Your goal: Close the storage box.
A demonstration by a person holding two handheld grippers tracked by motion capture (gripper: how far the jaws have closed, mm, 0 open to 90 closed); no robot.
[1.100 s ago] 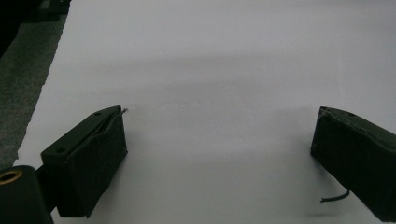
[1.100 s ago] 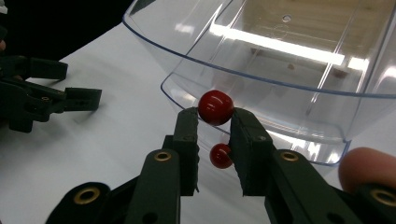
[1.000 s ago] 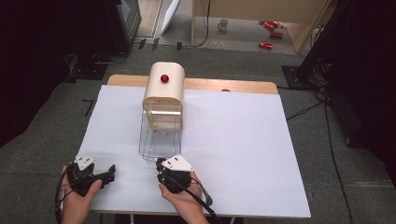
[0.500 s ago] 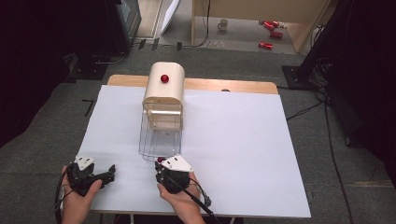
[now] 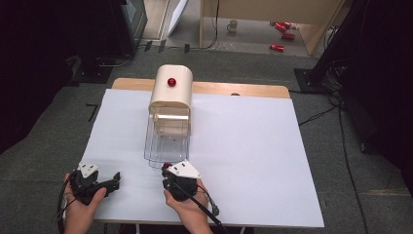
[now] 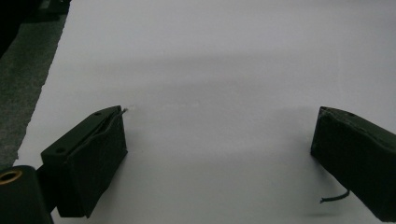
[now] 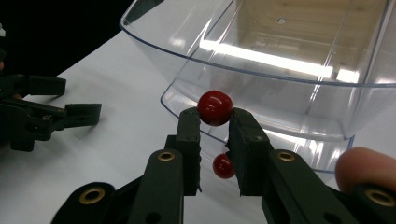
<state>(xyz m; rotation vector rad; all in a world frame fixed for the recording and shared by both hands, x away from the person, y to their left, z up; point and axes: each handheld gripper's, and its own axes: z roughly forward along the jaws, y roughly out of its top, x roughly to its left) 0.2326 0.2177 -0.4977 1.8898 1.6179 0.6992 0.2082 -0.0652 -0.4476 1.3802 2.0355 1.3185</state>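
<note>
A cream box (image 5: 170, 95) with a red knob (image 5: 171, 81) on top stands at the table's far middle. A clear plastic drawer (image 5: 165, 141) sticks out of its front toward me. My right gripper (image 5: 166, 168) is at the drawer's near edge, shut on the small red knob (image 7: 215, 108) of the drawer. A second red spot (image 7: 223, 165) shows below it through the plastic, perhaps a reflection. My left gripper (image 5: 116, 179) rests low over the white sheet at the near left, open, with nothing between its black jaws (image 6: 219, 135).
White paper (image 5: 243, 146) covers most of the wooden table (image 5: 229, 88). Dark floor, cables, red cans (image 5: 280, 47) and a cup (image 5: 234, 24) lie beyond the far edge. The left gripper (image 7: 70, 116) shows at the left of the right gripper view.
</note>
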